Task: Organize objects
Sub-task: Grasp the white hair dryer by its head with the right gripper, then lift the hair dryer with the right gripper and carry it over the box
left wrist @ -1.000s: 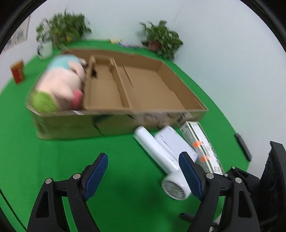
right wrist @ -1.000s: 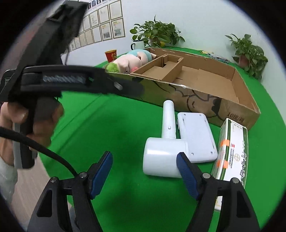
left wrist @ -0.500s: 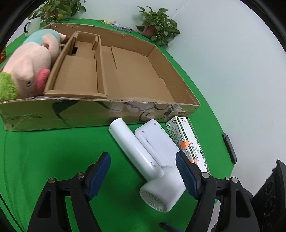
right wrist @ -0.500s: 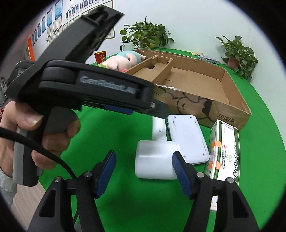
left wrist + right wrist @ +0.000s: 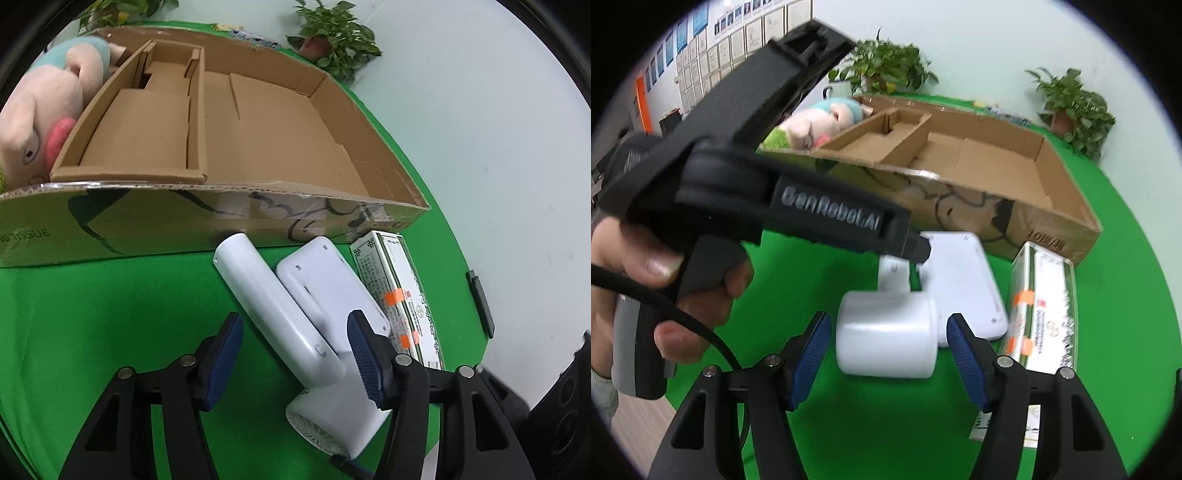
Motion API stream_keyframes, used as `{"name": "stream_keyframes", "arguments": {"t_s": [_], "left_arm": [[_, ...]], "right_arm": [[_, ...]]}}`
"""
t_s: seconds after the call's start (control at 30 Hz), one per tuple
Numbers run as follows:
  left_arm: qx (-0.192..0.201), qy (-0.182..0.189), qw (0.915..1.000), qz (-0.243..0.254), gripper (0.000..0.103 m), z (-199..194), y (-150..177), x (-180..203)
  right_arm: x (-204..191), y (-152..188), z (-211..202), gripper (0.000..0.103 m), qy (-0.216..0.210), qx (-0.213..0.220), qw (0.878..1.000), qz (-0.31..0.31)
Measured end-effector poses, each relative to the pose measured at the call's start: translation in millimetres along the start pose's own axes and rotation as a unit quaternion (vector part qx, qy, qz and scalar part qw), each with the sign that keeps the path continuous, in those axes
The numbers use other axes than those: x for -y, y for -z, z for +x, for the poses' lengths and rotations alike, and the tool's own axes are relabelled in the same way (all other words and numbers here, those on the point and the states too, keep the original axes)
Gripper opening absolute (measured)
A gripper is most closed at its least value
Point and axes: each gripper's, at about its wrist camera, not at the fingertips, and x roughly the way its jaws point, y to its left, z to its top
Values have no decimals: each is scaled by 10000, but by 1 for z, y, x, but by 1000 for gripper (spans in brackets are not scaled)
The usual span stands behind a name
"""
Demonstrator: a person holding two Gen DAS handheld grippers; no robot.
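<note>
Both grippers closing in now: left gripper (image 5: 293,354) straddles the white hair dryer's (image 5: 280,314) handle, right gripper (image 5: 888,354) brackets its barrel, pads not pressing. It lies on green cloth (image 5: 110,314) before the cardboard box (image 5: 258,206).

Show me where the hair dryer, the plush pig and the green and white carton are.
hair dryer (image 5: 273,306), left wrist view, handle.
plush pig (image 5: 40,110), left wrist view, head.
green and white carton (image 5: 1045,295), right wrist view, top face.
</note>
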Motion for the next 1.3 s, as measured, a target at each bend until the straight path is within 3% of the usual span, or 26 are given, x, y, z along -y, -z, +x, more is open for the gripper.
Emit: {"name": "stream_keyframes", "arguments": {"t_s": [0.03, 0.33, 0.47, 0.67, 0.97, 1.3], "left_arm": [[12, 1, 10000, -40, 52, 2, -1, -2], [-92, 44, 9996, -263, 42, 19, 3, -14], [-165, 142, 9993, -289, 37, 18, 10, -15], [-47, 77, 9993, -359, 36, 5, 29, -19], [-46, -25, 9994, -342, 33, 2, 31, -18], [119, -171, 9998, 73, 32, 1, 27, 12]], "right_arm": [[0, 1, 1, 54, -41, -23, 10000, 53], [-3, 11, -10, 54, -200, -103, 9978, 631], [-20, 22, -21, 55, -192, -158, 9982, 545], [-32, 28, -27, 56, -393, -192, 9983, 388], [-34, 26, -19, 59, -443, -194, 9977, 468], [-32, 32, -35, 58, -273, 81, 9966, 769]]}}
